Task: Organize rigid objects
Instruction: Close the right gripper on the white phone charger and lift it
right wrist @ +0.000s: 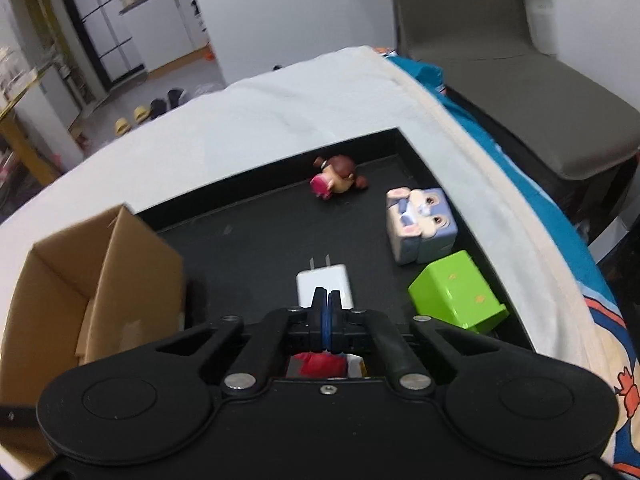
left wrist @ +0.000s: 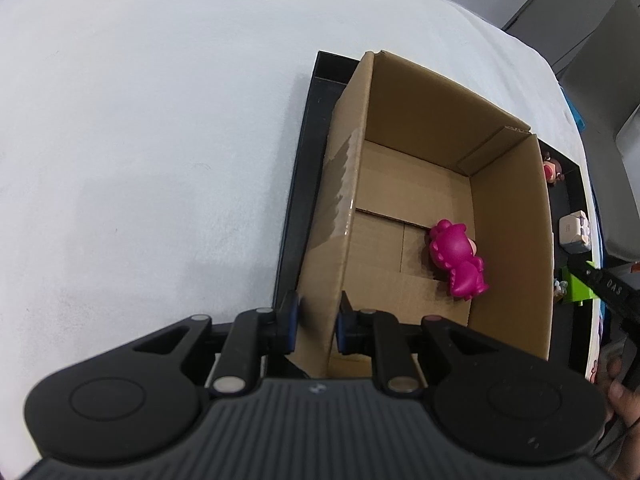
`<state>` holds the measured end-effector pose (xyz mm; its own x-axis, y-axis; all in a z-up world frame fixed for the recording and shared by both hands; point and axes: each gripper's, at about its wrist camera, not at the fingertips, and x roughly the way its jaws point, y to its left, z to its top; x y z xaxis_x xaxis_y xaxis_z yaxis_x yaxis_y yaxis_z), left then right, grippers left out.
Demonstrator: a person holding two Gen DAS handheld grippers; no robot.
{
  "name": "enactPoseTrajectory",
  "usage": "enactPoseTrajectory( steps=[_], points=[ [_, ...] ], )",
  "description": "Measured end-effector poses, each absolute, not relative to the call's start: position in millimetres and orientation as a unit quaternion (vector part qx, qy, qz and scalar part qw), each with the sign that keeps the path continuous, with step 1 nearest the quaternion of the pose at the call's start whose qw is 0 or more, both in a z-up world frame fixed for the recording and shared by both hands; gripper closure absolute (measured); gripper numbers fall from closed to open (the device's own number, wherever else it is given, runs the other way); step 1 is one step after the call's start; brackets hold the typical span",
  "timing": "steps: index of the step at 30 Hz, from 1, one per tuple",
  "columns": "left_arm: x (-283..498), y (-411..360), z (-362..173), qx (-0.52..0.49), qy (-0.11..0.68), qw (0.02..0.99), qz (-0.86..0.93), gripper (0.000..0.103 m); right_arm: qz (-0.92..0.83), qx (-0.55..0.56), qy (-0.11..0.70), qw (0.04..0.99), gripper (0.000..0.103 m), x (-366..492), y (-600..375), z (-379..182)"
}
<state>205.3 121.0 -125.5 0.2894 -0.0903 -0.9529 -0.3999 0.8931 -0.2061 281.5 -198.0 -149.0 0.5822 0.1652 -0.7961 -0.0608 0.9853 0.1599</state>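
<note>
So the left gripper (left wrist: 316,326) is clamped on the near-left wall of the cardboard box (left wrist: 424,184), one pad outside and one inside, basically just keeping it from sliding on the black tray (right wrist: 256,240). One pink toy (left wrist: 458,258) is already lying in the box, toward the right wall. The right gripper (right wrist: 325,300) has its pads pressed flat together with nothing between them, hovering right over the white charger (right wrist: 324,280). From its view the bunny cube (right wrist: 420,224) sits at about 2 o'clock, the green block (right wrist: 456,290) at 3, and the little brown-haired figure (right wrist: 338,178) way up at 12. If the charger's next, I'd say open up first, come down straddling its flat sides rather than the prongs, and squeeze around the middle so it doesn't pivot. Keep holding that box steady for the drop.
</note>
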Motion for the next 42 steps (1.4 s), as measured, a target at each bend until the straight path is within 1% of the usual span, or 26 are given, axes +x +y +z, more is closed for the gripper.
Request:
enactPoseTrajectory(
  steps=[6,9,11,12,13,14,16,18,25,29,30,32,33,42],
  points=[
    [203,120,-125,-0.213,0.583,0.777,0.102,0.086,0.066,0.119,0.48,0.866,0.103,282,-208,-156],
    [202,121,-125,-0.214,0.581,0.779,0.102,0.086,0.067,0.159,0.491,0.854,0.098,283,-217,-159],
    [201,121,-125,-0.215,0.58,0.779,0.103,0.085,0.066,0.174,0.492,0.85,0.088,287,-220,-160],
    [201,121,-125,-0.217,0.58,0.778,0.104,0.085,0.067,0.184,0.496,0.846,0.078,289,-221,-161],
    [201,121,-124,-0.217,0.58,0.778,0.104,0.085,0.07,0.191,0.497,0.844,0.07,292,-221,-162],
    [201,121,-124,-0.217,0.579,0.779,0.104,0.085,0.072,0.192,0.497,0.843,0.068,294,-220,-163],
    [201,121,-124,-0.216,0.578,0.78,0.104,0.085,0.074,0.184,0.498,0.844,0.058,300,-215,-164],
    [200,122,-125,-0.218,0.578,0.78,0.104,0.085,0.076,0.175,0.502,0.844,0.055,306,-210,-165],
    [200,123,-126,-0.223,0.574,0.781,0.105,0.085,0.07,0.063,0.521,0.849,0.055,325,-187,-170],
    [201,124,-126,-0.227,0.572,0.78,0.111,0.085,0.068,0.025,0.54,0.838,0.055,335,-178,-180],
    [202,123,-126,-0.225,0.573,0.78,0.111,0.085,0.067,0.014,0.547,0.834,0.056,336,-175,-184],
    [202,122,-126,-0.222,0.573,0.781,0.111,0.085,0.067,-0.016,0.55,0.832,0.064,335,-170,-188],
    [202,122,-126,-0.221,0.573,0.781,0.112,0.085,0.073,-0.032,0.549,0.832,0.066,334,-166,-187],
    [199,120,-126,-0.223,0.569,0.783,0.115,0.085,0.098,0.036,0.55,0.829,0.067,326,-180,-170]
  ],
)
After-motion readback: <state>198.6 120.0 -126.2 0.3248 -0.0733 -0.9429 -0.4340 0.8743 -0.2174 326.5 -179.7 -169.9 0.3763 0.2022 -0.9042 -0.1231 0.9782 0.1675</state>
